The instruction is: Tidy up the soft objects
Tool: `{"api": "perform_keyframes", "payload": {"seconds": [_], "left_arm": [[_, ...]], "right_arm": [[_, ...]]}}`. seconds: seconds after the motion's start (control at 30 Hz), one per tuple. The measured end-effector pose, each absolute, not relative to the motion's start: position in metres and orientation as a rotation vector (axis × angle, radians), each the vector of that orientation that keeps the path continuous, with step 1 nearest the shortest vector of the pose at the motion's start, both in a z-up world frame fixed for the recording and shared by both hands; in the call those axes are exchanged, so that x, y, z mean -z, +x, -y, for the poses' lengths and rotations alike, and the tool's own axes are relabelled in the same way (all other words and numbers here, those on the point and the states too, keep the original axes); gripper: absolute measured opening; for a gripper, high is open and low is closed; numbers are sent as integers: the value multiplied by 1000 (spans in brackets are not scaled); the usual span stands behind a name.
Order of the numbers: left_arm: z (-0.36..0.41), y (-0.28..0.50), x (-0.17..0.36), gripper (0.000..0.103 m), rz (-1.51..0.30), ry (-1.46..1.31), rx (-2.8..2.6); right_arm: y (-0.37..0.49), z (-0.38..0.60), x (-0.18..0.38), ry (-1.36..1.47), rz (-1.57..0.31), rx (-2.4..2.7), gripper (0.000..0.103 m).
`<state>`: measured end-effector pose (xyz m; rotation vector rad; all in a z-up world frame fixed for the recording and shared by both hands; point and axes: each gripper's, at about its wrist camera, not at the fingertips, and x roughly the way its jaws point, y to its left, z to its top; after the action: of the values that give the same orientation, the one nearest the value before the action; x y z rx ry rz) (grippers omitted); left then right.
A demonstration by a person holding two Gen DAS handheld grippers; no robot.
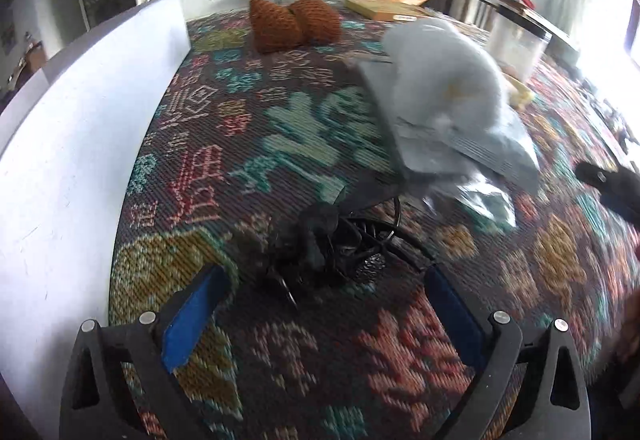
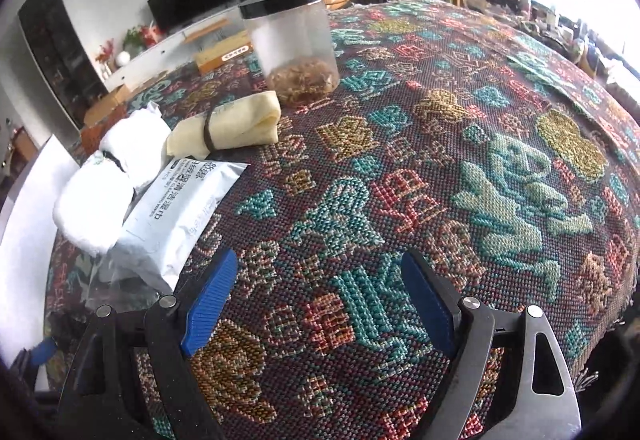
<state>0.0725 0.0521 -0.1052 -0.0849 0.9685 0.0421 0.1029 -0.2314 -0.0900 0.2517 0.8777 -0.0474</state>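
Observation:
In the left wrist view my left gripper [image 1: 324,306] stands open just above the patterned cloth, with a black tangle of cord and dark stuff [image 1: 320,248] lying just beyond its fingertips. Past that are a white rolled bundle [image 1: 440,79], a silver wipes pack [image 1: 464,147] and a crumpled clear bag [image 1: 484,199], all blurred. My right gripper [image 2: 320,300] is open over bare cloth with nothing between its fingers. To its left lie the white bundle [image 2: 108,175] tied with a dark band, the wipes pack [image 2: 172,211] and a banded yellow rolled cloth [image 2: 228,127].
A clear jar [image 2: 292,47] with a black lid and brown contents stands behind the yellow roll. A white board [image 1: 80,143] borders the cloth on the left. Two orange cushions [image 1: 292,23] and a flat box [image 1: 384,9] lie at the far end. The patterned cloth [image 2: 440,159] stretches right.

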Motion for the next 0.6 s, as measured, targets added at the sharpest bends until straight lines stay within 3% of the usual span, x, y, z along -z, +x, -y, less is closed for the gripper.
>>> {"api": "perform_keyframes", "payload": {"seconds": [0.2,0.6], "left_arm": [[-66,112,105,103,-949,-102,-128],[-67,112,108,103,-941,-74,-122]], "right_arm": [[108,238,101,253,-933,107,86],[132,221,113,106,-917,181,95]]}}
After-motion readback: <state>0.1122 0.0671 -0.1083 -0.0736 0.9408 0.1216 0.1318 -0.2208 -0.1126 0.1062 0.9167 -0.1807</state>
